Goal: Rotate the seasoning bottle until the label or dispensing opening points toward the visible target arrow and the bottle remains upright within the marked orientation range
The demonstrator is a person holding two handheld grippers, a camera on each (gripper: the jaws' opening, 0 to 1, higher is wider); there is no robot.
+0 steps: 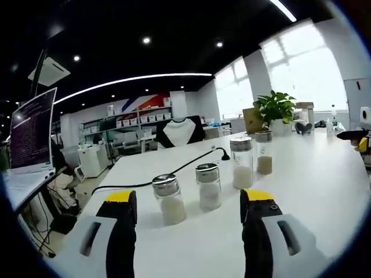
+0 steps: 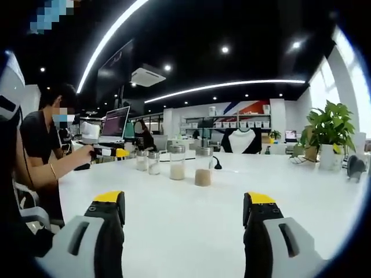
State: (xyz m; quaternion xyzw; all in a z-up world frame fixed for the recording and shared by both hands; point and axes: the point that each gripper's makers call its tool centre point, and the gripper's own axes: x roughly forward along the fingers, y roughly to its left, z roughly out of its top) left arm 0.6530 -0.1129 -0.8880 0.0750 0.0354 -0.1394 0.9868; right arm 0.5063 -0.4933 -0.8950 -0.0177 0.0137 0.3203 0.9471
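Note:
Four glass seasoning bottles with metal caps stand upright in a row on the white table (image 1: 313, 191). In the left gripper view the nearest bottle (image 1: 168, 200) and the second (image 1: 208, 186) hold white powder, the third (image 1: 242, 163) pale powder, the farthest (image 1: 264, 152) brown. My left gripper (image 1: 189, 197) is open just short of the two nearest bottles, touching none. The right gripper view sees the row from the side: brown bottle (image 2: 203, 166), pale bottle (image 2: 177, 162), two small ones (image 2: 148, 161). My right gripper (image 2: 184, 198) is open over bare table, well short of them.
A black cable (image 1: 174, 172) runs across the table behind the bottles. A potted plant (image 1: 275, 108) stands at the far end, and a monitor (image 1: 32, 130) at the left. In the right gripper view a seated person (image 2: 40, 145) holds a yellow-tipped gripper (image 2: 116, 152) beside the row.

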